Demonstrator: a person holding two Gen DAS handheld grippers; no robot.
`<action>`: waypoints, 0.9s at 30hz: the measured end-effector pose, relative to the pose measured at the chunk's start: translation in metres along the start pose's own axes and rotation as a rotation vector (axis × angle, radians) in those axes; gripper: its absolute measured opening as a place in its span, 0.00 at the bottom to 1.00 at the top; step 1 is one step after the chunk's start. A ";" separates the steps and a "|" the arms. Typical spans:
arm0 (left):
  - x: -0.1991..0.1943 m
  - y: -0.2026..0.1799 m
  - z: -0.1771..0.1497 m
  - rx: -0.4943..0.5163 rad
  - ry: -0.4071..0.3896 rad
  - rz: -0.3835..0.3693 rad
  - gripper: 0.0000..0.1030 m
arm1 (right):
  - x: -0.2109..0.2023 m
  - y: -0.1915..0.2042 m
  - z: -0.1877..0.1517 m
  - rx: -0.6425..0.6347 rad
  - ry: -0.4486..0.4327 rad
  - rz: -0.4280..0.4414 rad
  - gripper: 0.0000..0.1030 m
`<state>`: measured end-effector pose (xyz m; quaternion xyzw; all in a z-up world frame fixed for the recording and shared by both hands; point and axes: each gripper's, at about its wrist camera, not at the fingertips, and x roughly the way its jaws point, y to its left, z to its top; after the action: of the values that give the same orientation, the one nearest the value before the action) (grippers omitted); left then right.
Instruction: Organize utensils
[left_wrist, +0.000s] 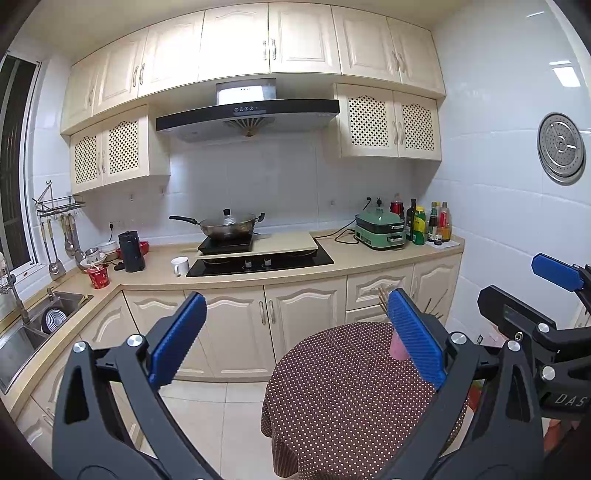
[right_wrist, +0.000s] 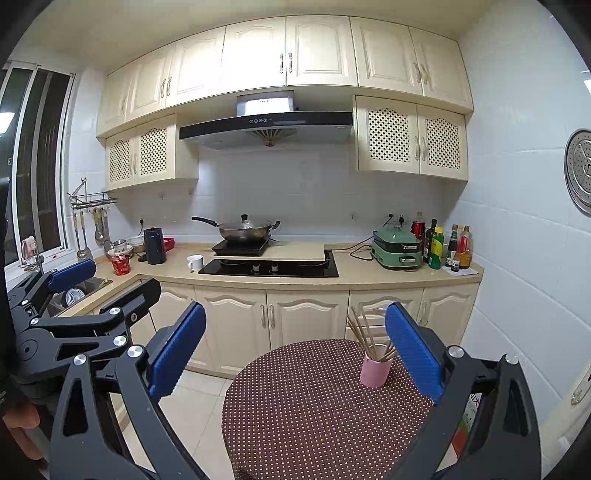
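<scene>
A pink cup (right_wrist: 375, 370) holding several wooden chopsticks (right_wrist: 360, 330) stands on the far right part of a round table with a brown dotted cloth (right_wrist: 314, 406). In the left wrist view the cup (left_wrist: 399, 350) is mostly hidden behind my left gripper's right finger, with chopstick tips (left_wrist: 383, 297) above it. My left gripper (left_wrist: 295, 332) is open and empty, held above the table's near edge. My right gripper (right_wrist: 295, 343) is open and empty, above the table (left_wrist: 343, 398), with the cup just left of its right finger.
A kitchen counter (right_wrist: 362, 275) runs along the back with a wok (right_wrist: 243, 229) on a hob, a white mug (right_wrist: 195, 263), a green cooker (right_wrist: 397, 249) and bottles (right_wrist: 437, 245). A sink (left_wrist: 48, 317) is at left. Ladles hang from a wall rack (left_wrist: 59, 206).
</scene>
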<state>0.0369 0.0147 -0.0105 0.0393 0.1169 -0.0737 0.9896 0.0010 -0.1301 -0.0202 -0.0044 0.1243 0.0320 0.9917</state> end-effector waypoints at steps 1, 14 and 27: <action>0.000 0.000 0.000 0.001 0.002 -0.001 0.94 | 0.000 0.001 0.000 0.000 0.001 0.000 0.91; 0.008 0.004 -0.002 0.007 0.011 0.000 0.94 | 0.008 0.004 -0.001 0.012 0.014 -0.008 0.91; 0.024 0.008 -0.005 0.015 0.022 0.001 0.94 | 0.023 0.008 -0.002 0.024 0.026 -0.015 0.91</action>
<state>0.0600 0.0196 -0.0209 0.0475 0.1274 -0.0734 0.9880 0.0220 -0.1212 -0.0278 0.0064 0.1376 0.0231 0.9902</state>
